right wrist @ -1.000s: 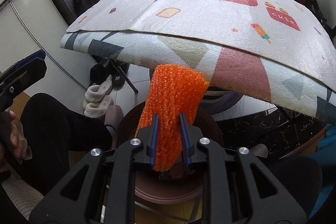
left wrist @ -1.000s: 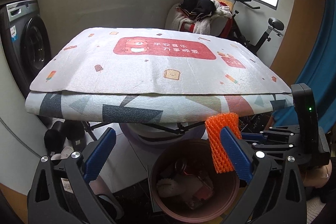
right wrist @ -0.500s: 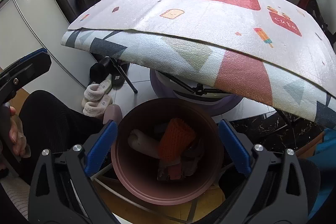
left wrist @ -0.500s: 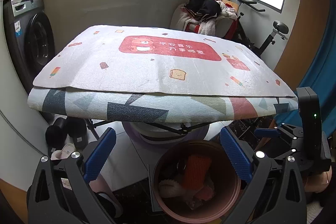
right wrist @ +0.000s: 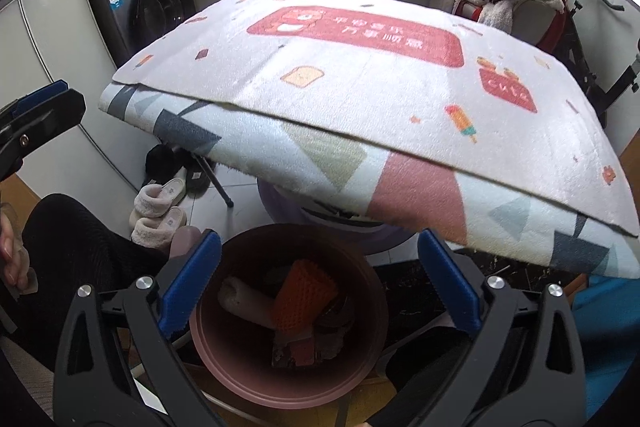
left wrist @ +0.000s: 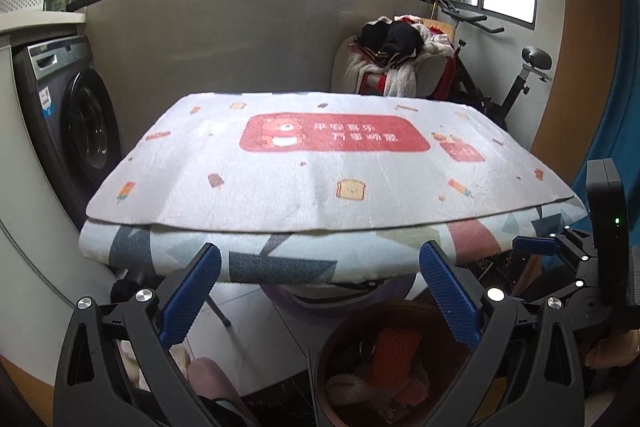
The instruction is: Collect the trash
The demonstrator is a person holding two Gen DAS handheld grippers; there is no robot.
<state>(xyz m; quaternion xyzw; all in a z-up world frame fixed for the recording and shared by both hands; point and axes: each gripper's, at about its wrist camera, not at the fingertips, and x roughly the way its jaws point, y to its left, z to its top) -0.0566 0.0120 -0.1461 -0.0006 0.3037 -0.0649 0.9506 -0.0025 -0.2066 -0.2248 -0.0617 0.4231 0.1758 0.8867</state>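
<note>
The orange foam net (right wrist: 302, 297) lies loose inside the brown-pink trash bin (right wrist: 240, 363), on top of other trash. My right gripper (right wrist: 318, 251) hangs above the bin, open, with nothing between its blue pads. The left wrist view shows the same net (left wrist: 394, 353) in the bin (left wrist: 325, 351) at the lower right. My left gripper (left wrist: 320, 255) is open and holds nothing, level with the front edge of the mat-covered table (left wrist: 320, 167). One blue finger of the right gripper (left wrist: 536, 247) shows at the right edge.
The table (right wrist: 360, 87) overhangs the bin's far side, with a purple basin (right wrist: 280, 211) under it. A washing machine (left wrist: 76, 131) stands left, a clothes-heaped chair (left wrist: 396, 59) and exercise bike (left wrist: 520, 83) behind. Slippers (right wrist: 160, 203) and a person's black-clad leg (right wrist: 80, 259) sit left of the bin.
The right gripper opened and the orange net dropped into the bin. Both grippers then rose and tipped up, so the table now fills more of each view.
</note>
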